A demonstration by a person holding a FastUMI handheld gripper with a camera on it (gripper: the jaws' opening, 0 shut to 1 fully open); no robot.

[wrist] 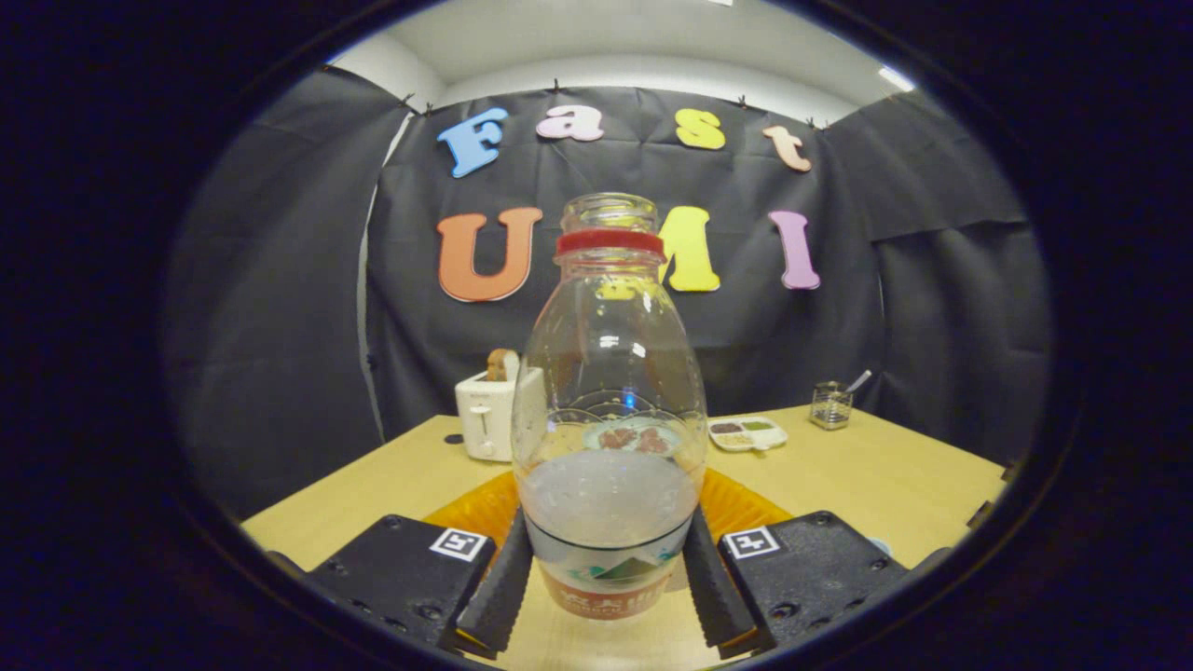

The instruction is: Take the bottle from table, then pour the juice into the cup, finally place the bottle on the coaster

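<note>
The gripper (606, 582) is closed on the lower body of the juice bottle (608, 410), both fingers pressing its sides. Bottle stands upright, long axis vertical, at twelve o'clock directly between the fingers. An orange coaster (736, 503) lies on the desk (885, 475) just behind the bottle's base. Cup not identified.

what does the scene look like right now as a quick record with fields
gripper: gripper shut on the bottle, one finger on each side low down
bottle: bottle upright, cap off, pale liquid in its lower part
under bottle: orange coaster beside and behind it
table: wooden table
behind: toaster, divided dish, small glass with a spoon
</note>
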